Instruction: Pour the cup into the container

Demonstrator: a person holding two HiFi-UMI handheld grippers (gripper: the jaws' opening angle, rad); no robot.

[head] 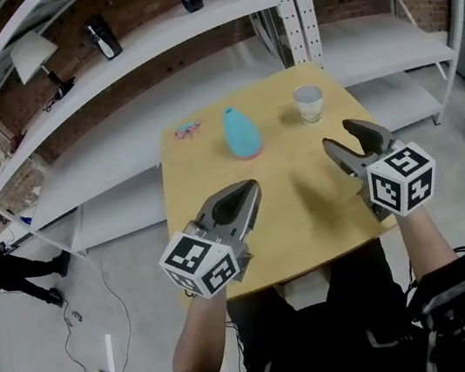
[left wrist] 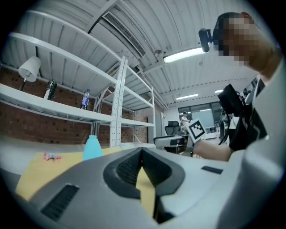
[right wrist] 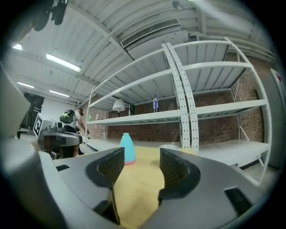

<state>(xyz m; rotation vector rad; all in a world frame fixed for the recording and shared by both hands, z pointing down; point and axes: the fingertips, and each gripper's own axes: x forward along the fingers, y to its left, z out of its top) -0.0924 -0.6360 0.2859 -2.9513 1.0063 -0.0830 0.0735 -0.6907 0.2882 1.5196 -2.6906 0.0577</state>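
**Both tools short of the cup, nothing held**

The paper cup (head: 310, 103) stands upright near the far right corner of the wooden counter (head: 306, 204). The pale blue container (head: 241, 131) stands upright to its left, apart from it, nearer the middle of the far edge. A small pink thing (head: 187, 129) lies left of the container.

The right tool (head: 342, 136) hovers over the counter's right side, pointing towards the cup but well short of it. Its jaws stand wide, with only bare counter between them. In the right gripper view, the cup (right wrist: 168, 146) peeps over the tip of the right-hand jaw and the container (right wrist: 128, 149) stands just above the left-hand one.

The left tool (head: 249, 188) hangs over the near middle of the counter, well apart from the container ahead of it. Its jaws meet at the tips and grip nothing. In the left gripper view, the container (left wrist: 92, 148) shows off to the left of the jaws.
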